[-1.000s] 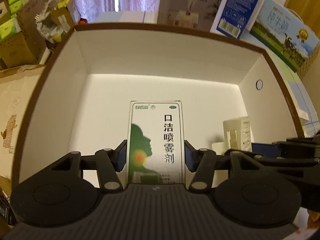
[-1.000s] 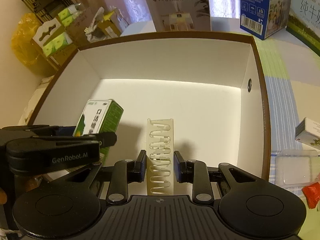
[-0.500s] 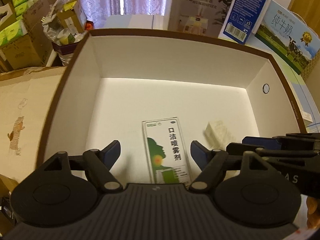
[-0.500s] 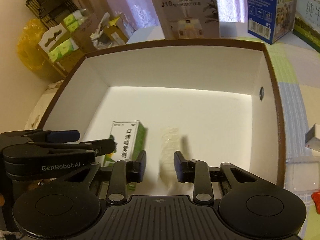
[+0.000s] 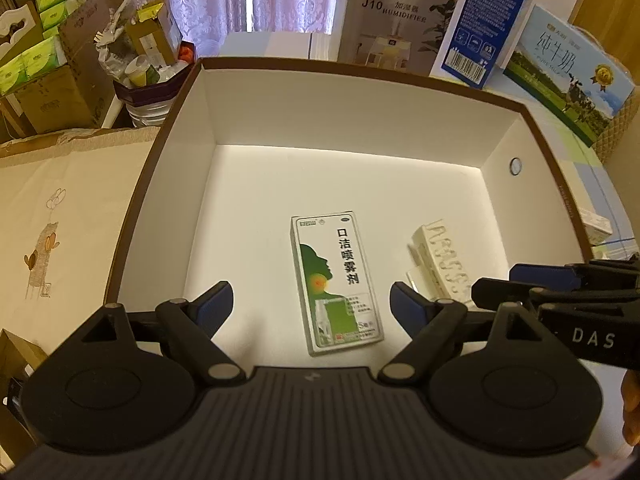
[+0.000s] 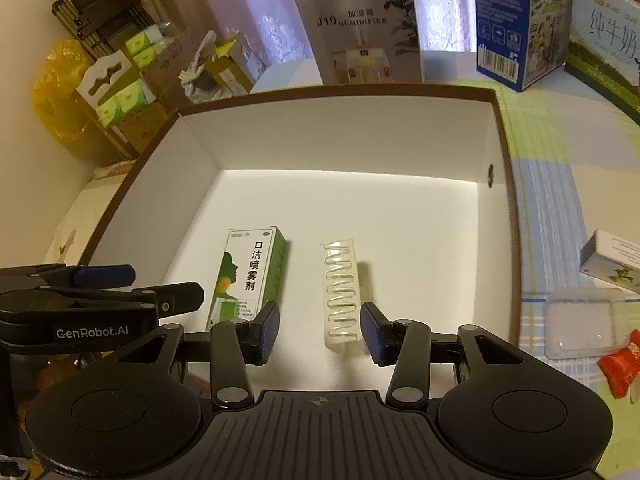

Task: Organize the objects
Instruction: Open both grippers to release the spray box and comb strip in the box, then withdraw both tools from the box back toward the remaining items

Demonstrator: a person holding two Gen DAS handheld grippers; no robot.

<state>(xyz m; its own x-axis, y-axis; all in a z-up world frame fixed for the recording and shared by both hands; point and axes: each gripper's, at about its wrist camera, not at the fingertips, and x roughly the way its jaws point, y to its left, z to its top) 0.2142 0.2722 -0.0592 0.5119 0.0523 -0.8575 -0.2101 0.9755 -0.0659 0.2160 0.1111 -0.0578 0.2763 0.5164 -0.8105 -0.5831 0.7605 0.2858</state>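
hovering with jaws spread and empty, both grippers, left gripper and right gripper, risk nudging the spray carton or ridged plastic tray when lifting out of the box.

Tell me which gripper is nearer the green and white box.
Left. The left gripper hangs open right over the green and white box, one finger on each side. The right gripper is open over the clear plastic strip beside it.

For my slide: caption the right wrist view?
Open right gripper above ridged plastic strip beside green spray carton in box.
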